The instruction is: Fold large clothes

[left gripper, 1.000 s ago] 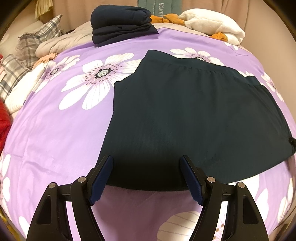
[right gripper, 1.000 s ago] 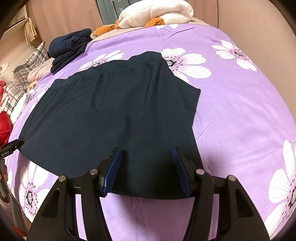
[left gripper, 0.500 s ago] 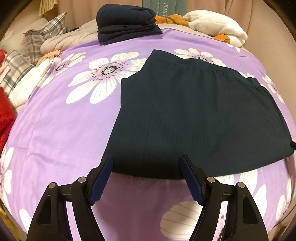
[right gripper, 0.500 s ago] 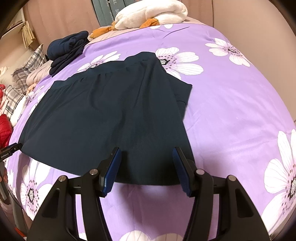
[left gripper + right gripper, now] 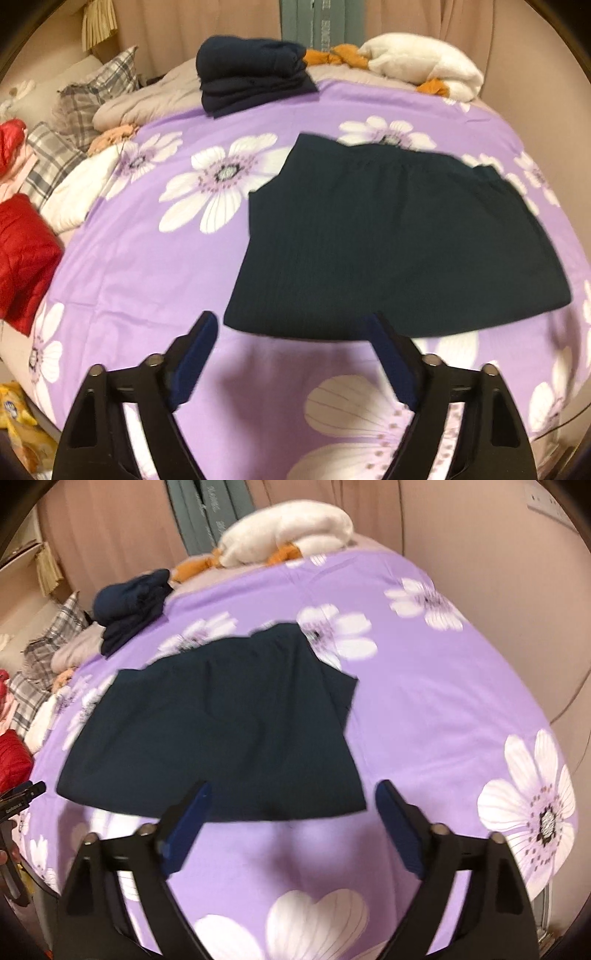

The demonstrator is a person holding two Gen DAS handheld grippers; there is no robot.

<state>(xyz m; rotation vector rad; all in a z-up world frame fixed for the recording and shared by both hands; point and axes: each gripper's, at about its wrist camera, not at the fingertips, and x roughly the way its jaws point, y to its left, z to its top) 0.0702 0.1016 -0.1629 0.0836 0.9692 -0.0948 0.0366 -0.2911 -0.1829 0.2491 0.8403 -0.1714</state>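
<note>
The left gripper [image 5: 291,332] and the right gripper [image 5: 291,801] are both spreading their jaws, nothing gripped between them. The dark folded garment [image 5: 391,240] lies flat on the purple flowered bedspread [image 5: 147,266], just beyond the fingertips.

Left gripper [image 5: 291,332], right gripper [image 5: 291,801]: black arms, blue-padded jaws, silver pins

Nothing is reading clearly here. Pale lettering is running down the grey-green panels [image 5: 317,22] behind the bed, but blur is smearing it past reading in both wrist views. A small white label is showing on the black left tool [image 5: 14,806] at the right view's left edge, its print too tiny to make out.
</note>
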